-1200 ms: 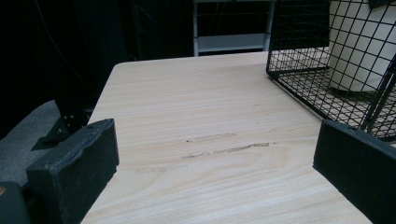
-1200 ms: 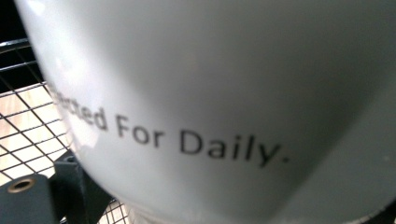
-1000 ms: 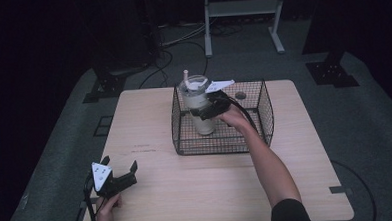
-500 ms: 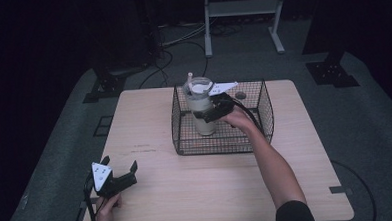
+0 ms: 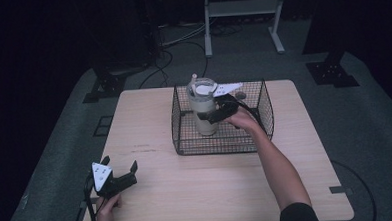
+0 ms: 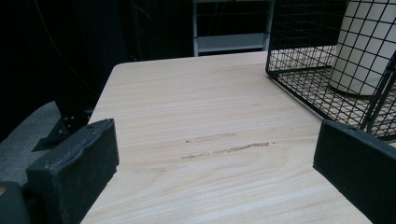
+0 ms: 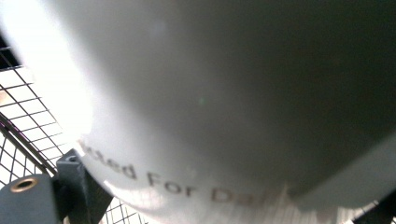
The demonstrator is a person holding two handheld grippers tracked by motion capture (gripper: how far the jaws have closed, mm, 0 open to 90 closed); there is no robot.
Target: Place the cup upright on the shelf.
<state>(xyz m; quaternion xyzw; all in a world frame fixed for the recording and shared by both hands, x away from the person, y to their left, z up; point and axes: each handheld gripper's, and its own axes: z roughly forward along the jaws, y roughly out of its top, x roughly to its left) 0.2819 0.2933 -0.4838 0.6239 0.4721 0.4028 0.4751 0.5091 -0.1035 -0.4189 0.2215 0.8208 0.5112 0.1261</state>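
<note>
A cream tumbler (image 5: 202, 110) with a clear lid and a straw stands upright inside a black wire basket (image 5: 224, 142) at the back middle of the table. My right gripper (image 5: 213, 114) reaches into the basket from the right and is shut on the tumbler's side. In the right gripper view the tumbler's wall (image 7: 224, 93) with grey lettering sits right against the camera. My left gripper (image 5: 120, 164) rests open near the table's front left corner, nothing between its jaws. The left gripper view has the basket (image 6: 299, 79) and tumbler (image 6: 364, 46) at upper right.
The light wooden table (image 5: 202, 190) has bare surface in front of and left of the basket. A small dark object (image 5: 240, 95) lies at the basket's back right. Cables and metal stand legs (image 5: 240, 18) lie on the dark floor behind.
The tumbler, held by my right gripper, has shifted slightly to the right inside the basket. My left gripper has stayed where it was.
</note>
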